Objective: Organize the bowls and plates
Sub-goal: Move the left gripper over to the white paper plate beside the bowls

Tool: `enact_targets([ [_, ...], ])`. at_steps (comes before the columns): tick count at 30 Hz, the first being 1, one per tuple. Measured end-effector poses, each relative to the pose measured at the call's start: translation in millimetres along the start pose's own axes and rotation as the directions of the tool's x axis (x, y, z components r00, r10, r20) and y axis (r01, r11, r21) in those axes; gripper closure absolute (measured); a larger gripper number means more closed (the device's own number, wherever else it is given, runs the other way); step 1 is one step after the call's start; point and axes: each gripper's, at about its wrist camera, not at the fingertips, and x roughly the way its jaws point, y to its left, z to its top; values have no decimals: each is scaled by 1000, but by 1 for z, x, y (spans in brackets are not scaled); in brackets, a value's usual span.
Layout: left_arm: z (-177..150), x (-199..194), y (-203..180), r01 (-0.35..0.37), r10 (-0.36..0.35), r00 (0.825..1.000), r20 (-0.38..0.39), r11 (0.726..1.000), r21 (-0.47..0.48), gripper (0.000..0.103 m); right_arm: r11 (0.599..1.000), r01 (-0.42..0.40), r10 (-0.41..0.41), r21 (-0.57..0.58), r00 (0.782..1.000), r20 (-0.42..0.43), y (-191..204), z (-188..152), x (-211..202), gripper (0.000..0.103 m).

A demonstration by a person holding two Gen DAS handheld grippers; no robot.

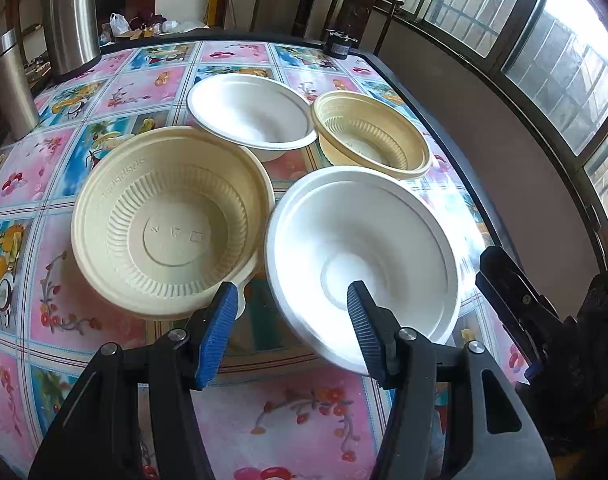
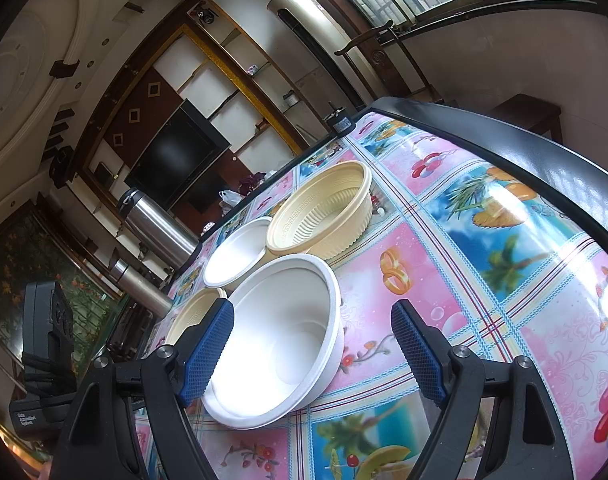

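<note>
While both claws hang with jaws apart and nothing gripped, I see my left gripper (image 1: pixel 294 308) straddling the near rim of the white round paper bowl (image 1: pixel 364 256), right pad inside. My right gripper (image 2: pixel 312 326) frames the same bowl from the opposite side. Just left sits the beige ribbed plastic bowl (image 1: pixel 172 220); its mates lie beyond.
</note>
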Motion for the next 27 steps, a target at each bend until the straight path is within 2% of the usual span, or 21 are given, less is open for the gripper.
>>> enact_targets([
  [5, 0, 2, -1, 3, -3, 1000, -3, 1000, 6, 48, 1000, 0, 0, 0, 1000, 1, 0, 0, 0, 21],
  [12, 1, 4, -1, 6, -6, 1000, 4, 1000, 10, 48, 1000, 8, -8, -3, 1000, -13, 1, -1, 4, 31],
  [22, 2, 8, -2, 8, -8, 1000, 9, 1000, 22, 48, 1000, 12, -12, -5, 1000, -20, 1, -1, 7, 31],
  [27, 2, 11, -2, 7, -7, 1000, 3, 1000, 24, 48, 1000, 15, -15, -7, 999, -30, 1, -2, 10, 35],
])
